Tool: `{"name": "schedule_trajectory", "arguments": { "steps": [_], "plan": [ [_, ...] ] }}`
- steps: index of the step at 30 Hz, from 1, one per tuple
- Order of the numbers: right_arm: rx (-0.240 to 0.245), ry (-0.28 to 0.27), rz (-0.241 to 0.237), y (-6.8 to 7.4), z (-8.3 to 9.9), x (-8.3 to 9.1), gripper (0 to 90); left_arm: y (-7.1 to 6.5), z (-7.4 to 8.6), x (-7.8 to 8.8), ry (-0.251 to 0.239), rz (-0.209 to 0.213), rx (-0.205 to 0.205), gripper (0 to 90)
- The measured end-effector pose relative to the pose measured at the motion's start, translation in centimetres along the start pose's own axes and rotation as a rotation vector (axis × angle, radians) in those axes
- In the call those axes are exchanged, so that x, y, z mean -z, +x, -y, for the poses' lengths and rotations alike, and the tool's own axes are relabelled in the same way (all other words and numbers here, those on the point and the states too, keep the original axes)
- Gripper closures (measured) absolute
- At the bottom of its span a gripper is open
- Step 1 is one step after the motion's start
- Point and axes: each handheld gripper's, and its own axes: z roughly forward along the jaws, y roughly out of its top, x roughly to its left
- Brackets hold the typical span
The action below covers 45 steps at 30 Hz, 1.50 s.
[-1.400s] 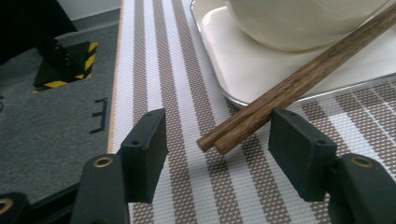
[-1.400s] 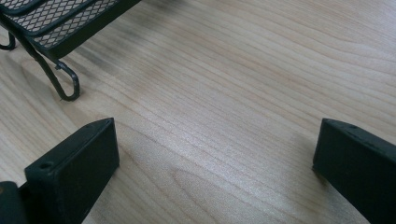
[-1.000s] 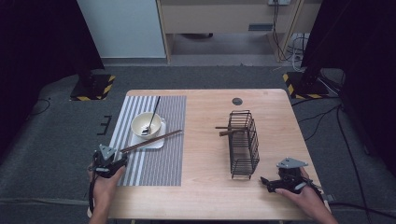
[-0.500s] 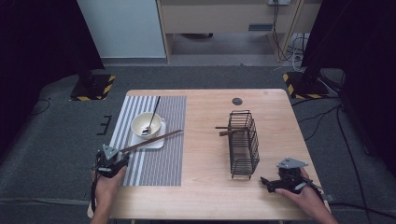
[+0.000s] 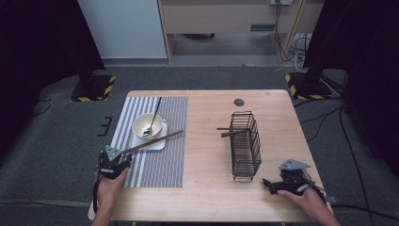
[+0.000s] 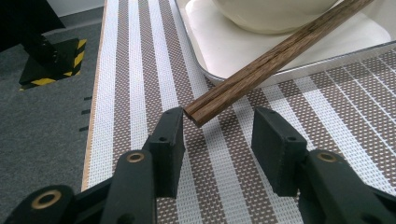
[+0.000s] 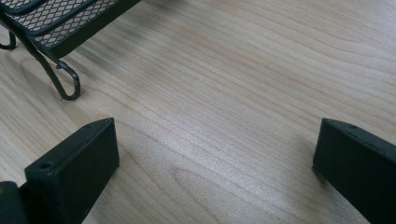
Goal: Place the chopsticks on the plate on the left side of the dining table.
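Between left hand-held gripper (image 6: 217, 140) jaws, chopsticks' (image 6: 275, 55) end, closing, unpinched

Chopsticks (image 5: 153, 142): a pair of dark brown wooden sticks, square in section, lying side by side and touching. They run slantwise from near left to far right. Far part rests on the white tray (image 5: 157, 143), just near of the bowl (image 5: 147, 125); near end (image 6: 198, 114) overhangs the striped mat (image 5: 155, 160), raised off it. Grain shows along the length in the left gripper view.
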Motion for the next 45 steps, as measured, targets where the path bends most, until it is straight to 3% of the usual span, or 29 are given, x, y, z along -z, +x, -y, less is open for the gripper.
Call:
{"name": "schedule_trajectory", "arguments": {
  "steps": [30, 33, 45],
  "plan": [
    [0.0, 0.0, 0.0, 0.0, 0.0, 0.0, 0.2, 1.3, 0.1, -0.1, -0.025, -0.016, 0.047, 53.5],
    [0.0, 0.0, 0.0, 0.0, 0.0, 0.0, 0.2, 1.6, 0.1, -0.2, -0.032, 0.007, 0.092, 53.5],
    [0.0, 0.0, 0.0, 0.0, 0.0, 0.0, 0.2, 1.5, -0.5, -0.6, -0.042, 0.003, 0.078, 51.6]
  ]
}}
